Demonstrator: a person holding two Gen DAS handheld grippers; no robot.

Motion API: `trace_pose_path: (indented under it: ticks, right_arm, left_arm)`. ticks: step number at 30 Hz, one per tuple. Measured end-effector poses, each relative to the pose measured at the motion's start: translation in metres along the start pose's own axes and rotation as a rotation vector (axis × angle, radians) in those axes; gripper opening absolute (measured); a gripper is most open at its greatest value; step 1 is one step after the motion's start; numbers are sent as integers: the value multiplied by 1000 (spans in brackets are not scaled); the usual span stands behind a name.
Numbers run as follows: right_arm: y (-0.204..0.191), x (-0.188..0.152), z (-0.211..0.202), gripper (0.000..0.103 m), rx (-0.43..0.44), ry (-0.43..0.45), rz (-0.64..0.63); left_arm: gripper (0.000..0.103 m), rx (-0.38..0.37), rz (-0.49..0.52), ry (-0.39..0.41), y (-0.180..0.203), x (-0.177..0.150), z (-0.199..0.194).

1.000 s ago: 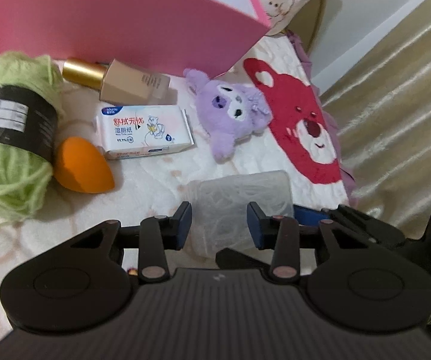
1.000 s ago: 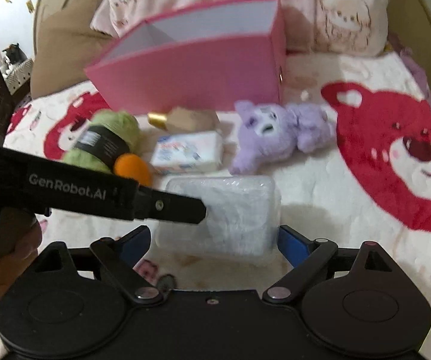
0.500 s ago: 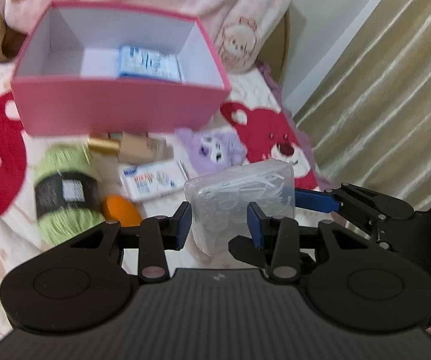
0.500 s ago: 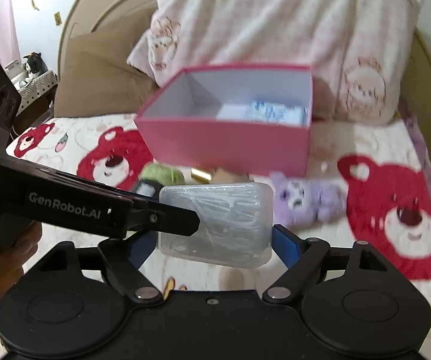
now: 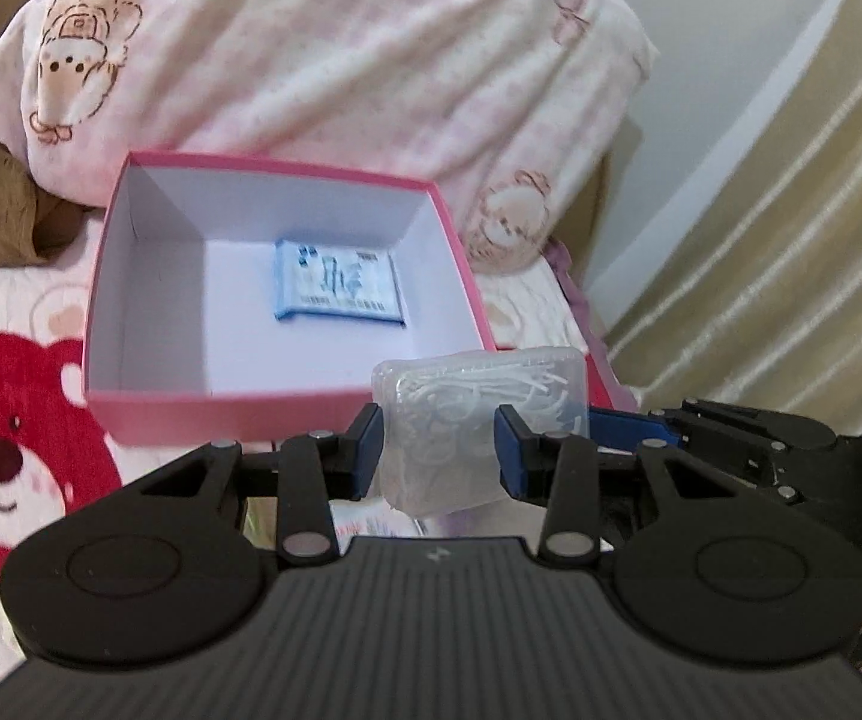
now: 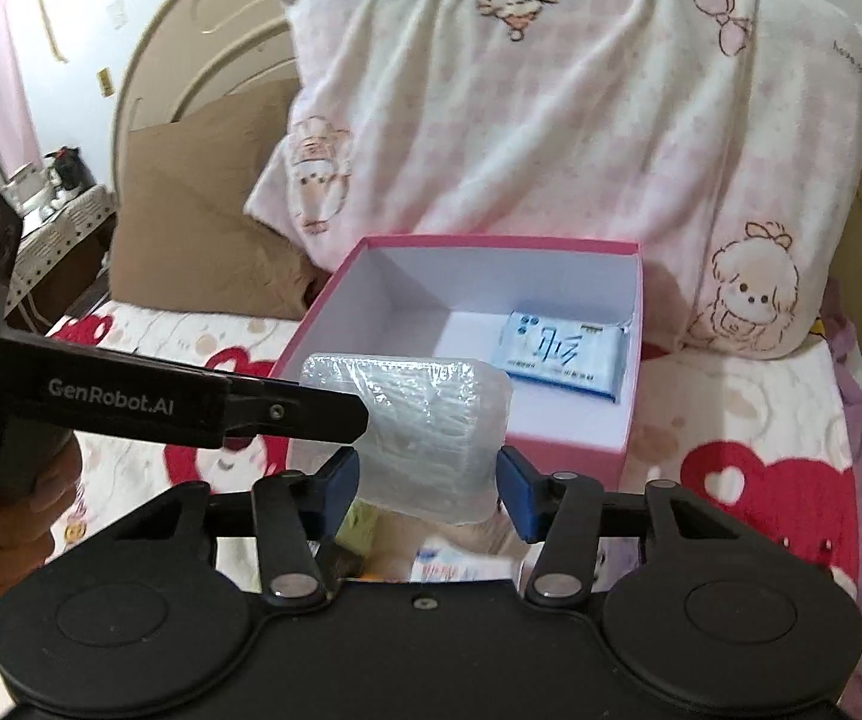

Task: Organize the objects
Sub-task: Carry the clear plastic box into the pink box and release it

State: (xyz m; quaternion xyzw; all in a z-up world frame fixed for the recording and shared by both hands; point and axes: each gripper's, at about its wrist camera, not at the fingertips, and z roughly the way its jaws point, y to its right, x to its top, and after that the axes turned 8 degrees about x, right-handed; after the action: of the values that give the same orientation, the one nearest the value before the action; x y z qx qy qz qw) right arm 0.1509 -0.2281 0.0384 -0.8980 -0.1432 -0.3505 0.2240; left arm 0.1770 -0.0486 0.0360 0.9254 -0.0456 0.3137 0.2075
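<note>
A bed (image 6: 790, 420) covered by a white blanket printed with red bears spreads below and beyond both grippers, and a large pale pillow (image 6: 550, 120) with cartoon animals leans at its head, straight ahead of them. Between the pillow and the grippers sits an open pink box (image 5: 239, 414) with a white interior; a small blue-and-white tissue pack (image 5: 338, 282) lies flat on its floor, toward the far right side as seen from the right gripper. Just short of the box's near wall, a clear plastic case (image 5: 478, 414) holding thin white pieces is lifted off the bed. The left gripper (image 5: 436, 444) is clamped on it, its blue pads pressing the case's sides. The right gripper (image 6: 428, 480) also frames the case with its blue pads at the two lower edges; they seem to touch it, though whether they really squeeze it is hard to judge from this angle. One black left finger (image 6: 299, 411) crosses in from the right gripper's left and meets the case's side.
</note>
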Motion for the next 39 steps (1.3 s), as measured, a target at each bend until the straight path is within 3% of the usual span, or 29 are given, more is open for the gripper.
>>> trace_pose_path:
  ticks: [11, 21, 29, 39]
  right_arm:
    - [44, 49, 81, 56, -50, -123, 116]
    - [70, 47, 143, 55, -143, -241, 144]
    - [73, 50, 174, 54, -232, -342, 96]
    - [63, 44, 198, 52, -359, -429, -48]
  left_arm:
    - [40, 72, -32, -15, -22, 45, 78]
    - [39, 97, -58, -130, -38, 47, 150]
    - [39, 63, -169, -188, -55, 40, 185]
    - [36, 59, -211, -263, -58, 36, 210]
